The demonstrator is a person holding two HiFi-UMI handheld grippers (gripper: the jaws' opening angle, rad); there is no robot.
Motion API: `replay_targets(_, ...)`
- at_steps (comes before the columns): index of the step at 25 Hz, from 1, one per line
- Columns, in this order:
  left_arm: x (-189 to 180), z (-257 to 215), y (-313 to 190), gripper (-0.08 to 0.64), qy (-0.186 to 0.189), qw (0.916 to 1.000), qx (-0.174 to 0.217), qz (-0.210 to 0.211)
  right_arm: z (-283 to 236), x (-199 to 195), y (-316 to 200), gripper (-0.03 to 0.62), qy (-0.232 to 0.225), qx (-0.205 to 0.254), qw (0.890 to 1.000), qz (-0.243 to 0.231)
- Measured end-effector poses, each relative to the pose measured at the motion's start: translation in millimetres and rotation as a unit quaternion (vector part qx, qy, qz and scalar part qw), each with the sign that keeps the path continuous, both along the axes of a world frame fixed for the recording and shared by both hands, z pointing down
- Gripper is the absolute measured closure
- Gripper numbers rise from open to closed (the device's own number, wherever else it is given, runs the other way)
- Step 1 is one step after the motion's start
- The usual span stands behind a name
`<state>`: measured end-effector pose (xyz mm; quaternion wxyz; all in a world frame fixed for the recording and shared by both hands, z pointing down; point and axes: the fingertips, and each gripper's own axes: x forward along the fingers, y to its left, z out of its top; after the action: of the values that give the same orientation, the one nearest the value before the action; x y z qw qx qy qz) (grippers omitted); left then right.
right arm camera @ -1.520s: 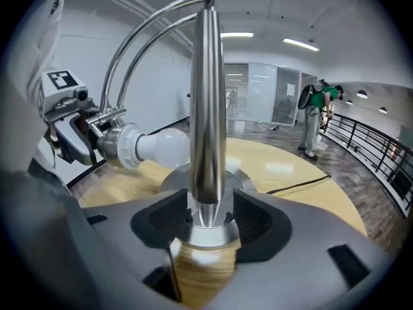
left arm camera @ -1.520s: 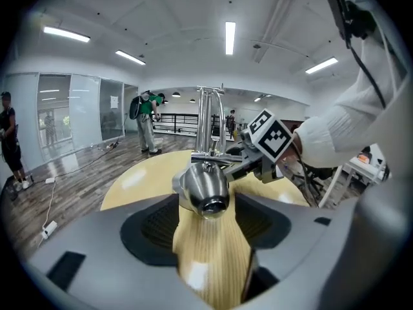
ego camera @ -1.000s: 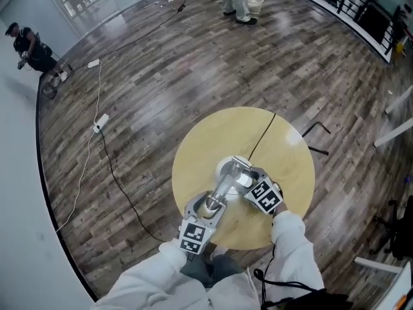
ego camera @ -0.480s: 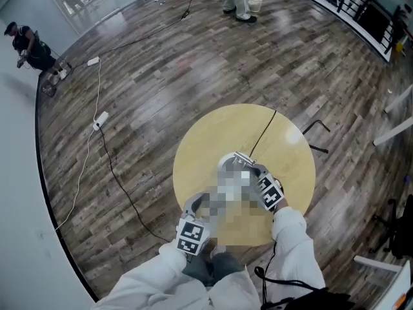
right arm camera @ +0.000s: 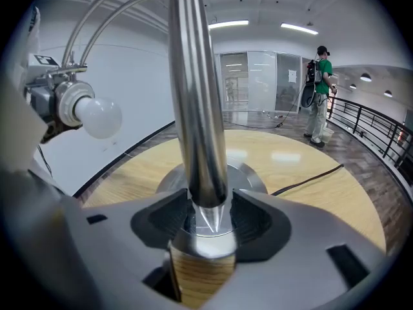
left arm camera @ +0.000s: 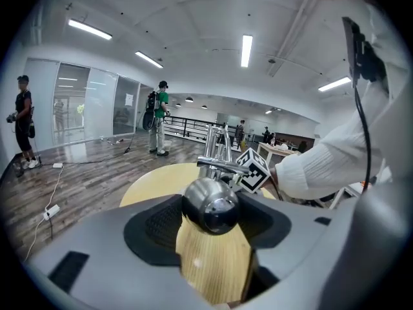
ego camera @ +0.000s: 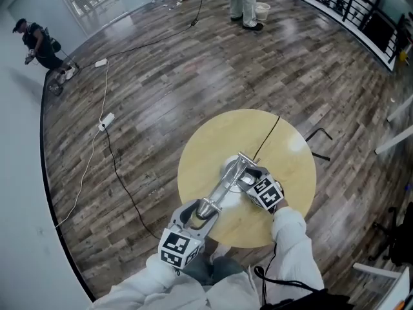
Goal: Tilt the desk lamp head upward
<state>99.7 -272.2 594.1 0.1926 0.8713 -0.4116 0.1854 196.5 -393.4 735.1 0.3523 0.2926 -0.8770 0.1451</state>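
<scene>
A chrome desk lamp stands on the round yellow table (ego camera: 290,147), with its base (ego camera: 230,168) near the middle. Its thin arm (ego camera: 222,187) slants toward me to the lamp head (ego camera: 205,208). My left gripper (ego camera: 201,212) is shut on the lamp head's chrome dome (left arm camera: 210,205). My right gripper (ego camera: 246,178) is shut on the lamp's upright pole (right arm camera: 197,134) just above the base (right arm camera: 248,176). In the right gripper view the white bulb (right arm camera: 98,117) points sideways at the upper left, raised above the table. The black cord (ego camera: 266,137) runs off the table's far edge.
Wood-plank floor surrounds the table. A white power strip and cables (ego camera: 104,120) lie on the floor at the left. One person (ego camera: 244,2) stands at the far side and another person (ego camera: 37,42) at the far left. A black railing (ego camera: 352,2) runs along the upper right.
My left gripper has drawn toward me and to the left with the lamp head in it, so the arm slants out further. The right gripper has stayed on the pole.
</scene>
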Motion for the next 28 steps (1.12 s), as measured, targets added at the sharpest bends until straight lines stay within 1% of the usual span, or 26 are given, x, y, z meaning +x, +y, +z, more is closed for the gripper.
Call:
replay_targets(5,-9.4,-31.9,0.7,0.298,-0.013,0.9999,0.0,0.004,-0.5,-0.2,-2.3,0.38,-0.004,0.007,1.0,0.013)
replay_targets(12,-12.2,-97.0,-2.5,0.298,-0.016,0.9993,0.031,0.01,-2.3,1.4,-1.3,0.382,0.007,0.001,1.0,0.013)
replay_targets(15,-8.8,-133.5,-5.0,0.299,-0.009,0.9981,0.057,0.024,-2.0,-1.3,0.8,0.382,0.01,0.001,1.0,0.014)
replay_targets(19,5.8,-184.2,-21.4,0.302,-0.014,0.9937,0.099,0.051,-2.2,-2.5,-0.9,0.382,0.016,-0.003,1.0,0.014)
replay_targets(20,9.7,-194.7,-26.1,0.302,-0.015,0.9928,0.104,0.057,-2.2,-2.9,-0.4,0.383,0.017,-0.004,1.0,0.015)
replay_targets(28,53.3,-248.1,-64.3,0.304,-0.043,0.9873,0.101,0.115,-7.1,-2.0,0.9,0.391,0.015,0.002,1.0,0.022)
